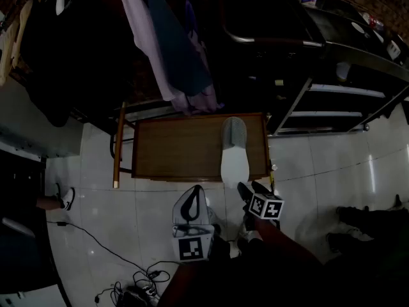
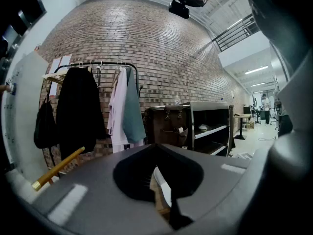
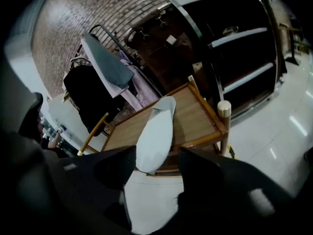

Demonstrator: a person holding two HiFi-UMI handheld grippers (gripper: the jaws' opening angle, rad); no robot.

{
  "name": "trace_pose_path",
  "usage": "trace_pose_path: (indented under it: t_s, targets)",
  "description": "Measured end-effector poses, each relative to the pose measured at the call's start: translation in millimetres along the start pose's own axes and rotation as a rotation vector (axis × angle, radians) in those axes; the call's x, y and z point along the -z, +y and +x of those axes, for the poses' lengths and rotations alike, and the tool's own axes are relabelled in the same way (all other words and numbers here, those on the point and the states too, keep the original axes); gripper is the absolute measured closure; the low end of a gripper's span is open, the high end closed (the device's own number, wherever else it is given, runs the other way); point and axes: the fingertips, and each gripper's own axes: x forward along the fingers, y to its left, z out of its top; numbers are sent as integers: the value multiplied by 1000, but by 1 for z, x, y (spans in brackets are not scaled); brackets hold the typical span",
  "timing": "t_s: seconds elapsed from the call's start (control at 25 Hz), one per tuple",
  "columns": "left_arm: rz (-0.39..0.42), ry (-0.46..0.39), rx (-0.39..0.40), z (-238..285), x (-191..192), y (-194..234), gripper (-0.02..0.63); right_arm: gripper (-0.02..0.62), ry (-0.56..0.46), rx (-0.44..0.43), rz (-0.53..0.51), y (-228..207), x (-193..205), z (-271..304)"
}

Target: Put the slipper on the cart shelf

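A pale slipper (image 1: 234,152) lies sole-up on the right part of the wooden cart shelf (image 1: 172,149), its heel hanging over the front edge. My right gripper (image 1: 251,189) is open just in front of that heel. In the right gripper view the slipper (image 3: 156,131) runs away from me along the shelf (image 3: 195,116), and the right gripper (image 3: 156,156) has a jaw on each side of the heel without touching it. My left gripper (image 1: 192,226) is shut on a second grey slipper (image 1: 192,207). That slipper (image 2: 88,190) fills the lower left gripper view and hides the jaws.
A clothes rack (image 1: 172,56) with hanging garments stands behind the cart. A dark metal shelf unit (image 1: 332,75) is at the right. The cart's yellow handle (image 1: 118,152) is on its left side. Cables (image 1: 128,280) lie on the tiled floor, and shoes (image 1: 364,219) sit at the right.
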Motion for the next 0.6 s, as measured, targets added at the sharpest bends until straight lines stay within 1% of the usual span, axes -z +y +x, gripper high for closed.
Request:
trace_pose_path:
  t_s: [0.24,0.36,0.48,0.56,0.6]
  targets:
    - [5,17,3,-5,8,5,589,331,37,-61,258,-2,14,28]
    - [8,25,11,-6,10,4,589,328,47,-83,346,-1,17,39]
    - [5,29,16,-7,12,4,589,331,43,-83,369,2,14,45]
    - [5,33,18,-7,13,5,589,360,52,-64,343,2,13,47]
    - [3,36,17,-8,14,5,589,389,56,-50,330,2,14,47]
